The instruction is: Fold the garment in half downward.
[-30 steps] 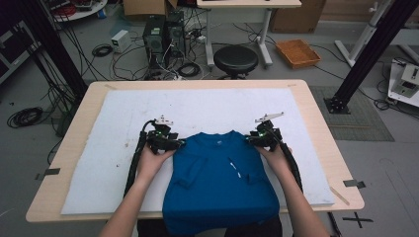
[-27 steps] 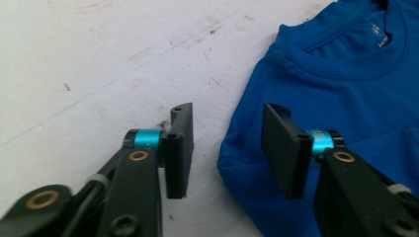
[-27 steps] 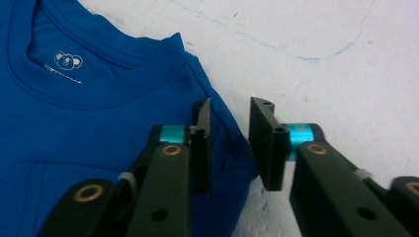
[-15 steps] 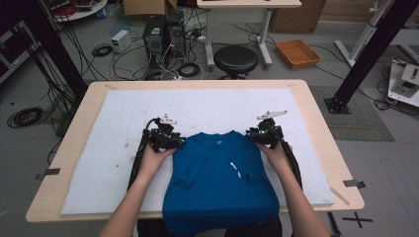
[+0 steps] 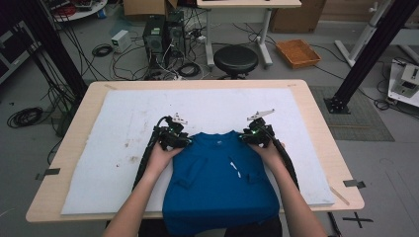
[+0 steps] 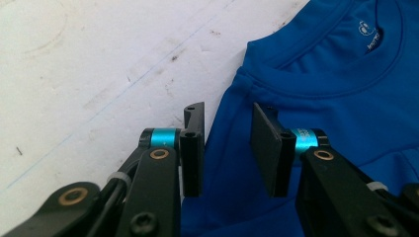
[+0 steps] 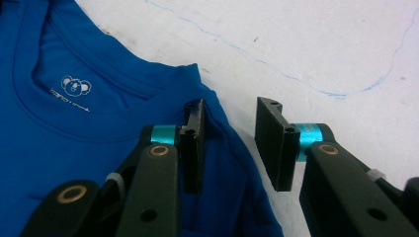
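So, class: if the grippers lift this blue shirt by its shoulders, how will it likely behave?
The blue shirt would probably sag and drape, since it lies flat and creased over folded sleeves. It looks light, being thin knit cloth. The near end hanging over the table edge would likely drag behind. The left gripper and right gripper stand open over the shoulders.

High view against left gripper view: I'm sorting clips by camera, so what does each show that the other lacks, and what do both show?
High view alone: the stool, the orange tray on the floor, both forearms, and the right claw at the shirt's other shoulder.

Left gripper view alone: the small print inside the collar, and the left claw straddling the shoulder edge, pads apart.

Both: the blue shirt on the white mat.
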A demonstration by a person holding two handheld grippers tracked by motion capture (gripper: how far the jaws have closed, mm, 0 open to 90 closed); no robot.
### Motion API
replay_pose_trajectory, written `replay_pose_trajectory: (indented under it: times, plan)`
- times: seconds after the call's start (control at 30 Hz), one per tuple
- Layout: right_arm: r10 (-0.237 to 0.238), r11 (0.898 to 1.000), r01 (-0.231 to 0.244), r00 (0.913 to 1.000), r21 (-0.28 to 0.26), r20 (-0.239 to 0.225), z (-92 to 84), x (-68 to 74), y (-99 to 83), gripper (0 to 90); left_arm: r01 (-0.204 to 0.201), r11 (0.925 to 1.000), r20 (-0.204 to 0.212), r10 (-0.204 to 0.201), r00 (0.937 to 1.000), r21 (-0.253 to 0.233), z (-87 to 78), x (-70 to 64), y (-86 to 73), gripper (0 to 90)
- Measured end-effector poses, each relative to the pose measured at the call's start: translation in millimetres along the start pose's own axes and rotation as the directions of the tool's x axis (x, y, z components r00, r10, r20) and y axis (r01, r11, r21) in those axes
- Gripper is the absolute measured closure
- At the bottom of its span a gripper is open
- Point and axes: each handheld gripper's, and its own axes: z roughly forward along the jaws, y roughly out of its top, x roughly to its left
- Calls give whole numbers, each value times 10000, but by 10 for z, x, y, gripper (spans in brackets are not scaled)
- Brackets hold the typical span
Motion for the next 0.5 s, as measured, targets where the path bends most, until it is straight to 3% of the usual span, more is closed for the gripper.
replay_pose_trajectory:
  times: [0.13, 0.27, 0.3, 0.5]
  plan:
    - [-141, 9999, 141, 9999, 16, -15, -3, -2, -2, 728, 36, 10000, 64, -36, 10000, -29, 4, -2, -2, 678]
    - [-446, 9990, 446, 9990, 28, 40, -7, 38, 4, 863, -214, 9997, 156, 216, 9996, -89, 10, -33, 1, 805]
    - [-442, 9990, 442, 9990, 24, 50, -9, 39, 4, 869, -232, 9997, 195, 234, 9995, -115, 12, -38, 1, 851]
    - [-204, 9995, 204, 9998, -248, -24, -35, -5, 6, 884, -111, 9994, 161, 117, 9998, -337, 20, 15, -6, 871]
